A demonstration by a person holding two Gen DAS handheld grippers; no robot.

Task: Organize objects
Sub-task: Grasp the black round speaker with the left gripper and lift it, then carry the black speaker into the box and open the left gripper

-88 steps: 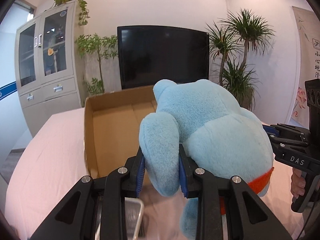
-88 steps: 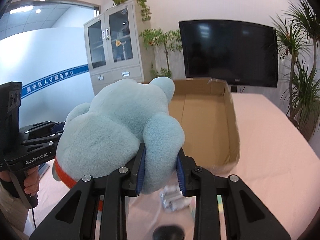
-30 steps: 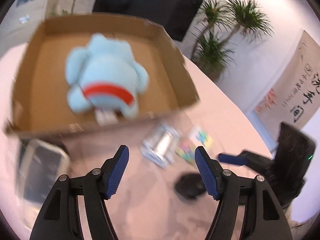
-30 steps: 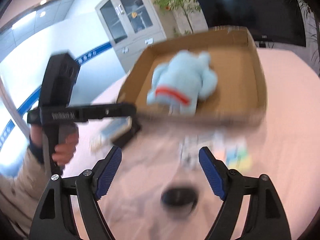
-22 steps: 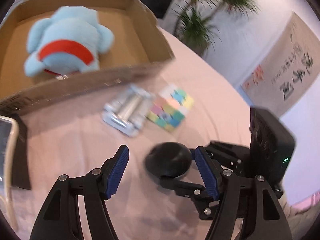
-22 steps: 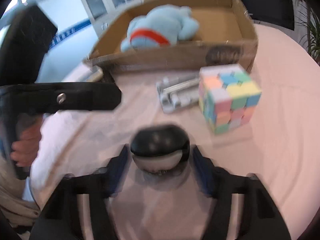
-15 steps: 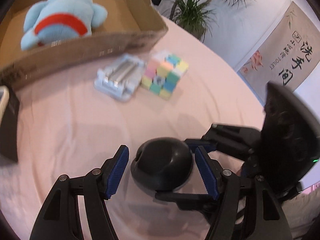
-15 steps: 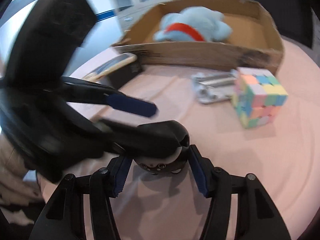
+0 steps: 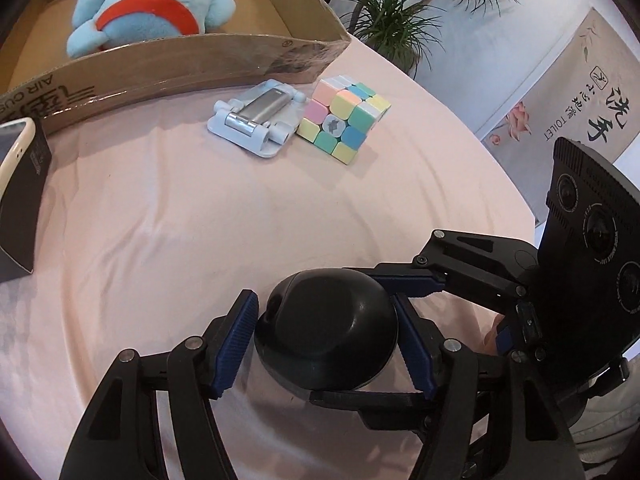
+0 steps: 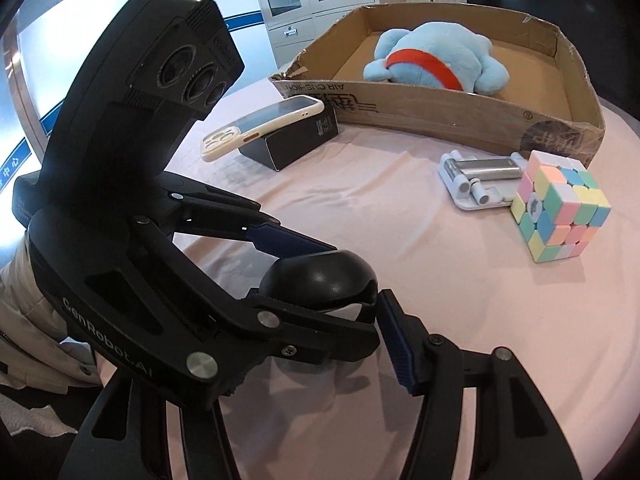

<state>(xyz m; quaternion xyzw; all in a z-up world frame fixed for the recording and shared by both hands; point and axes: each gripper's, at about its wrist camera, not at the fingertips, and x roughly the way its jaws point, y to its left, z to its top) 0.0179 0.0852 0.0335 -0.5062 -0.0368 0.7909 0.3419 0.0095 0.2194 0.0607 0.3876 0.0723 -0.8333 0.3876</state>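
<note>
A black computer mouse (image 9: 326,330) lies on the pink tablecloth, also in the right wrist view (image 10: 320,280). My left gripper (image 9: 326,344) straddles it, blue pads close on both sides. My right gripper (image 10: 320,320) comes in from the other side, its fingers around the same mouse; its left finger is hidden behind the left gripper. The blue plush toy (image 9: 144,12) lies in the cardboard box (image 9: 192,60), also in the right wrist view (image 10: 432,60).
A pastel puzzle cube (image 9: 344,118) and a white-silver folding stand (image 9: 256,116) lie near the box front. A phone (image 10: 264,124) rests on a black carton (image 10: 296,140) at the left. The table edge curves away on the right.
Both grippers let go of the plush toy, which now lies in the box. They swung back and down to the black mouse and closed in around it.
</note>
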